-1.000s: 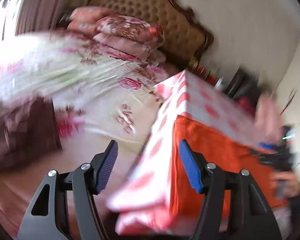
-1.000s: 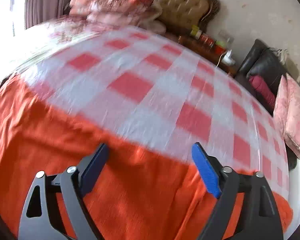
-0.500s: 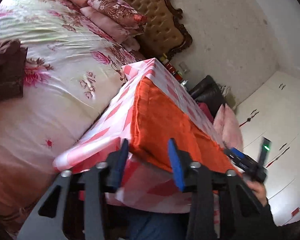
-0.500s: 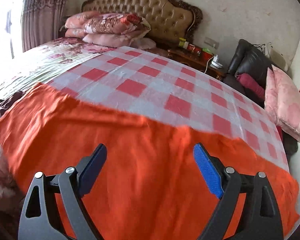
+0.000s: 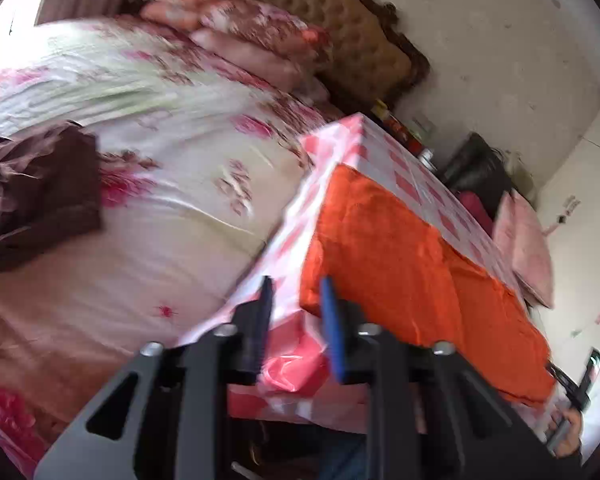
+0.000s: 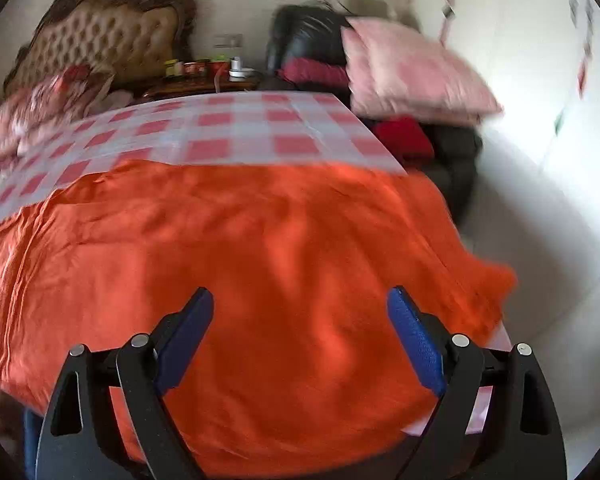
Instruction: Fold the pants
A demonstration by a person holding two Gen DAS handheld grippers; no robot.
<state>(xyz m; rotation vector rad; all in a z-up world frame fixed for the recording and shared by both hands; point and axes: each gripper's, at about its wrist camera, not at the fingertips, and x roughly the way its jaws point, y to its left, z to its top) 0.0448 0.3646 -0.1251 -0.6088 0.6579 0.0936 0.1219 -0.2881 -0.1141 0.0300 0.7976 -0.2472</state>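
Observation:
Orange pants (image 6: 260, 240) lie spread flat over the near half of a table with a red-and-white checked cloth (image 6: 236, 128). My right gripper (image 6: 300, 304) hovers open over the middle of the pants, with nothing between its fingers. In the left wrist view the pants (image 5: 400, 264) run off to the right, and their near left corner sits at the table's corner. My left gripper (image 5: 296, 292) is at that corner with its jaws narrowed but still apart. The hanging cloth and the pants' corner show in the gap. The frame is too blurred to tell whether they touch.
A bed with a floral cover (image 5: 160, 160) and a dark brown garment (image 5: 36, 192) lies left of the table. Beyond it stand a tufted headboard (image 6: 100, 40), a nightstand with jars (image 6: 204, 76), a black sofa (image 6: 312, 36) and pink cushions (image 6: 412, 68). A hand (image 5: 568, 432) holds the other gripper.
The left gripper's jaws have narrowed from wide open and it has dropped to the table's near left corner. The right gripper has swung to the right over the pants, still open.

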